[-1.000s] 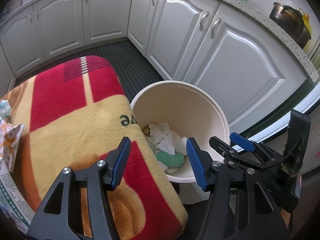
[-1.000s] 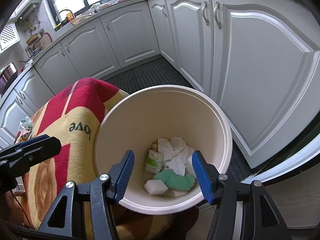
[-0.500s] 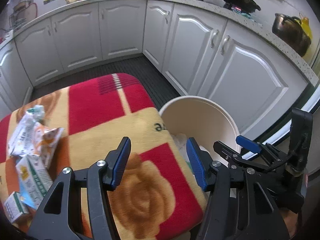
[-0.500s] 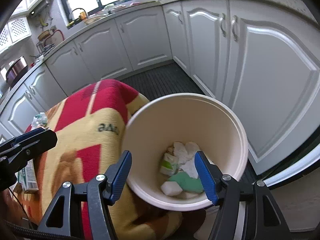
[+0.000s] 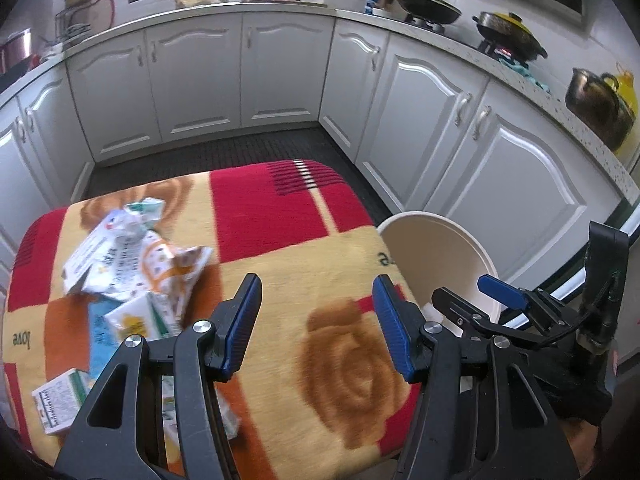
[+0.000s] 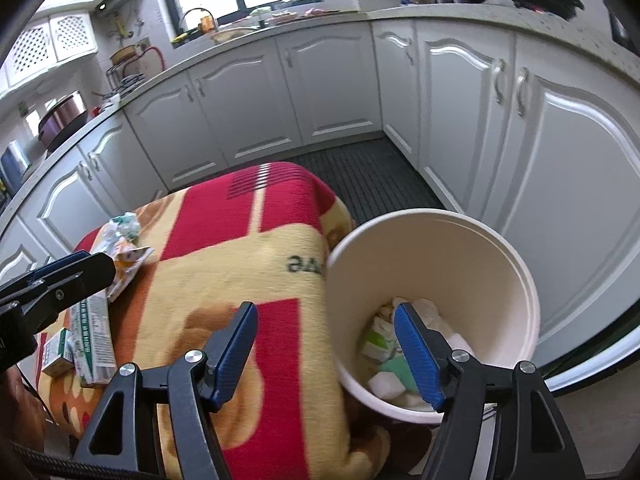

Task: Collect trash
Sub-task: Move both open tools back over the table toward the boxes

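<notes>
Both the left hand-held gripper and the right hand-held gripper gape wide, empty. Remaining trash, crumpled wrappers and small cartons, lies at ten o'clock on the blanket; the bin stands at three o'clock. Loose wrappers may slip from a shallow pinch. The blanket reads "love"; carton print is illegible.

Left gripper, right gripper: black angular frames, ribbed blue pads, silver screws.
</notes>
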Available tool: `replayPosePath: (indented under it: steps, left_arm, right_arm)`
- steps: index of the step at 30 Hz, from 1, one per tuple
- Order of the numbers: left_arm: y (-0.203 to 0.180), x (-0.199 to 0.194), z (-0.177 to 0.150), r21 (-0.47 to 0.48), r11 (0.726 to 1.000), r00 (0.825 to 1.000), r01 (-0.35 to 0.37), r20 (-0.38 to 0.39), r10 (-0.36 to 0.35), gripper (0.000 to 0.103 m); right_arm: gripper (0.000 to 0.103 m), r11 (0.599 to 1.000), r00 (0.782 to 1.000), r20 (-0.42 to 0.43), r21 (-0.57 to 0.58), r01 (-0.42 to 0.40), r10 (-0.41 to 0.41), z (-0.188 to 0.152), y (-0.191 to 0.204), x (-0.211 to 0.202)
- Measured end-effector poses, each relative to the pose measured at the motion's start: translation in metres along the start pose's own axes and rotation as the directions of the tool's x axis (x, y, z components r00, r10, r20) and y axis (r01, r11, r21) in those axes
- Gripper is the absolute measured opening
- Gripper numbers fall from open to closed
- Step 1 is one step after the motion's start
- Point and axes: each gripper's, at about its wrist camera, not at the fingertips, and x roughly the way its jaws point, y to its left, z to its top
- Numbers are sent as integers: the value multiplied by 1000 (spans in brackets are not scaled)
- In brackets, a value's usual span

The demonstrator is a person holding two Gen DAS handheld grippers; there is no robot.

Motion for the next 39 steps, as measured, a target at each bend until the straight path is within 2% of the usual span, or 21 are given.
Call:
replayPosePath:
  steps: [10, 18, 22, 25, 29, 34, 39]
  left_arm:
    - [74, -21, -6, -77, 995, 998, -66, 0, 67, 57]
    - [138, -32, -16, -166, 977, 991, -131, -17, 130, 57]
    - [163, -39, -27, -189, 971, 989, -147, -36, 143, 57]
    - [178, -46, -38, -191, 971, 990, -143, -46, 137, 62]
    - [192, -56, -56, -181, 976, 992, -121, -62, 111, 73]
    - [205, -61, -82, -93, 991, 989, -100, -123, 88, 74]
    - [212, -59, -108, 36, 993, 977, -116, -178, 121, 74]
  right_arm:
    - [70, 997, 998, -24, -58, -54, 53, 5, 45, 11]
    - [70, 991, 995, -56, -99, -91, 86, 1, 73, 21]
    - [71, 987, 990, -77, -102, -126, 119, -1, 88, 25]
    - [71, 981, 984, -97, -114, -160, 149, -5, 104, 29]
    - [71, 969, 974, -126, -138, -207, 190, -12, 125, 30]
    - [73, 948, 953, -170, -155, -276, 250, -19, 155, 33]
    - [74, 932, 939, -202, -182, -314, 277, -22, 181, 36]
